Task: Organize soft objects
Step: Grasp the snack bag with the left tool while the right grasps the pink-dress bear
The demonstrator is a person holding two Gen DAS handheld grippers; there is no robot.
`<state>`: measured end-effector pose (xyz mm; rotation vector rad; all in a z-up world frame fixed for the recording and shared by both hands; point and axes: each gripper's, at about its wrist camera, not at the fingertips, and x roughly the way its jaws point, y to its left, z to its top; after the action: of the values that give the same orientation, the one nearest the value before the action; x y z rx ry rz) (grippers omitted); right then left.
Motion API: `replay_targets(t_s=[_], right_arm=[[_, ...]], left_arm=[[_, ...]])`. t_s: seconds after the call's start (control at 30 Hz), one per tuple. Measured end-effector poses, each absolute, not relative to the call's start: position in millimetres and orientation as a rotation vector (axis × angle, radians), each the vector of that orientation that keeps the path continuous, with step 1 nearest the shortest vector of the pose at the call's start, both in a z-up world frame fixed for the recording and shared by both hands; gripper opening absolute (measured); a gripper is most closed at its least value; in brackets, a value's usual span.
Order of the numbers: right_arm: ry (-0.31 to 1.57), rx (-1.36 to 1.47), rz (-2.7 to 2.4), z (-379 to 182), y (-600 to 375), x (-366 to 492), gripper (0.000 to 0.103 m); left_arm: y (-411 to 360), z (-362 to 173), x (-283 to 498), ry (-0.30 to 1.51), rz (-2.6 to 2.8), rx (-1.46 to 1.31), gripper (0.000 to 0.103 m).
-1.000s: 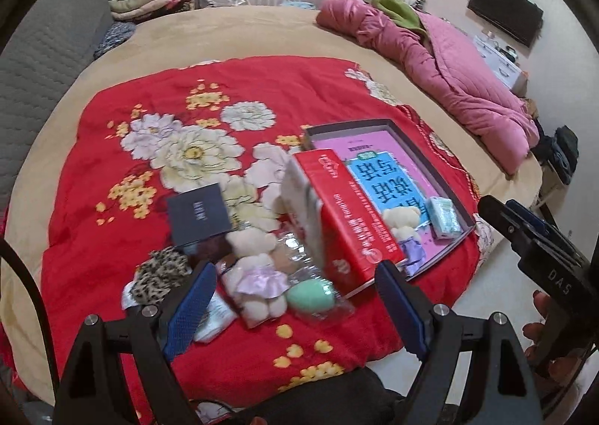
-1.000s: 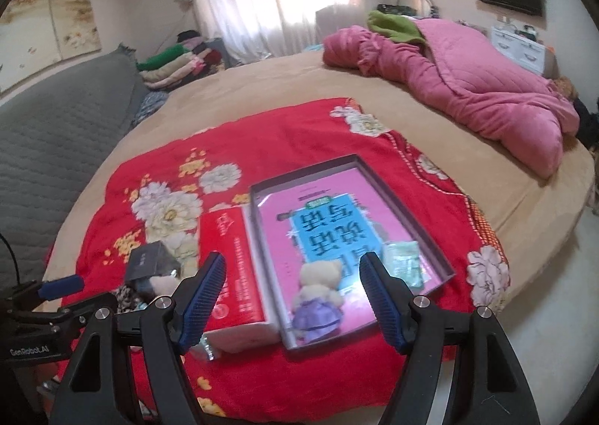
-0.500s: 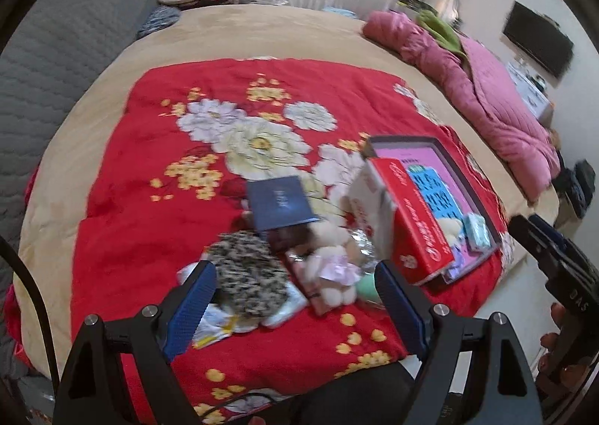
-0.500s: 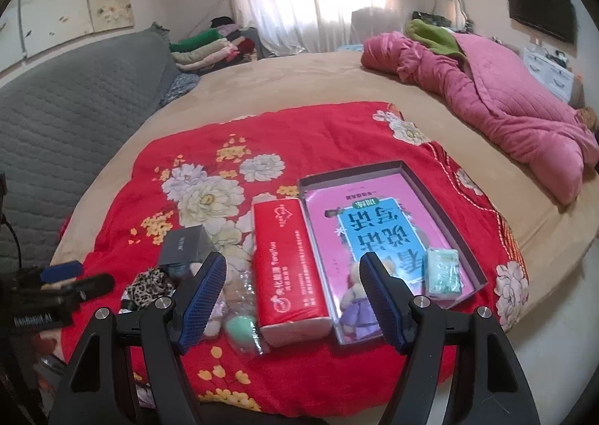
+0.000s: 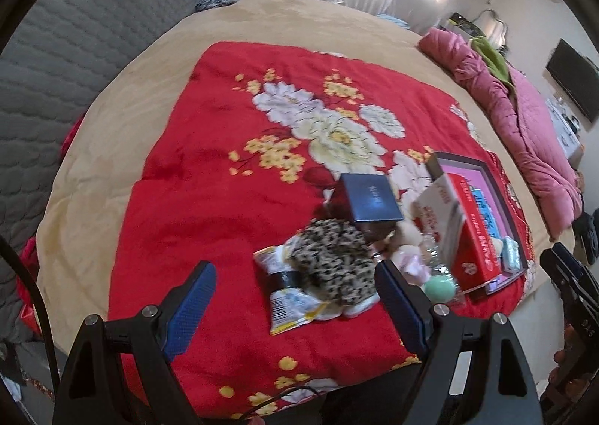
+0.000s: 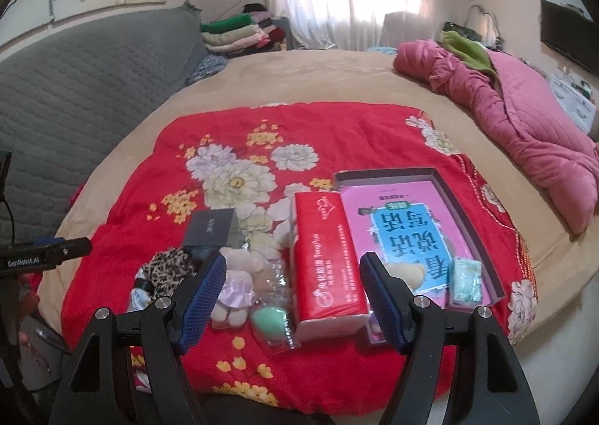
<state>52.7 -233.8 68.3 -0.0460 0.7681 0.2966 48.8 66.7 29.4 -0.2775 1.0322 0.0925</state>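
A plush red floral blanket point(image 6: 337, 140) lies over the tan bed point(image 6: 299, 73), its nap soft and slightly rumpled. Near its front edge sits a cluster of soft things: a fuzzy leopard-print scrunchie point(image 5: 333, 260) resting on a crinkly snack packet point(image 5: 288, 301), a small cream teddy bear in a lilac frill point(image 6: 236, 286), and a smooth mint-green makeup sponge point(image 6: 269, 316) in clear wrap. A blocky red tissue pack point(image 6: 325, 264) stands just right of them, touching a shallow grey box lid point(image 6: 468, 223) that holds a glossy pink book. The left tool point(image 5: 295, 309) hangs angled down above the scrunchie, jaws spread and empty; the right tool point(image 6: 295, 297) hovers over the tissue pack, likewise released.
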Motion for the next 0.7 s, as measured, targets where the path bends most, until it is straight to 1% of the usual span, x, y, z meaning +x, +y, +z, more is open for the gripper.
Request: replay_targets(t_s=[0.3,0.7], right_arm=[[0.789,-0.085,0.341,57,-213,53,0.075],[0.843,-0.157,0.401,23,-183,56,0.075]], left_arm=[[88,-2,43,1.094,0.134,-0.316,0.086],[83,-40,48,1.174,0.146,-0.302,0.086]])
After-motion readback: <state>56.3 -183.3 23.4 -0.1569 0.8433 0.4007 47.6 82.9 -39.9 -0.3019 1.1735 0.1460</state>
